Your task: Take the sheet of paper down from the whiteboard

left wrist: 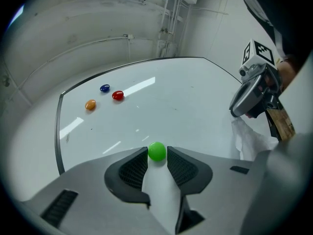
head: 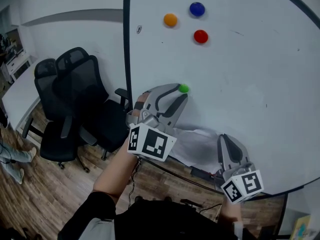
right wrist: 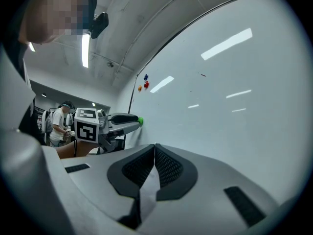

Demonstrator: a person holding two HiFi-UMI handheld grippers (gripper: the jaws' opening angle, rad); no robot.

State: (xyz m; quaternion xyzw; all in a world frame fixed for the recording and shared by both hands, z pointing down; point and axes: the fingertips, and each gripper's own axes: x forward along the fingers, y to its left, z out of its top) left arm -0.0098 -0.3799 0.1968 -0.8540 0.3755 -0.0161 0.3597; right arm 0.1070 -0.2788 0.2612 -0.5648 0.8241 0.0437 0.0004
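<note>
The sheet of paper [head: 197, 143] hangs crumpled low on the whiteboard [head: 240, 74], between the two tongs and near the board's bottom edge. The right gripper [head: 223, 143] has its jaws closed together, and the left gripper view shows the paper trailing down from its tip, so I judge it to be pinching the sheet's right-hand edge. The left gripper [head: 181, 91] sits higher and further left, its jaws closed narrow on the green magnet [head: 184, 88], one pad on each side of it. From that magnet the sheet lies down and to the right, its long axis running roughly along the board's lower edge. The left gripper's body hides whether a corner is still pinned under the magnet. If it is, lifting the magnet straight off the board would probably free the sheet, and the right gripper, being nearer and already on it, would carry it away. An orange magnet [head: 170, 19], a blue magnet [head: 197, 8] and a red magnet [head: 200, 36] sit well above, holding nothing. No brand or readable writing shows; a small mark near the board's left edge is too tiny to read
</note>
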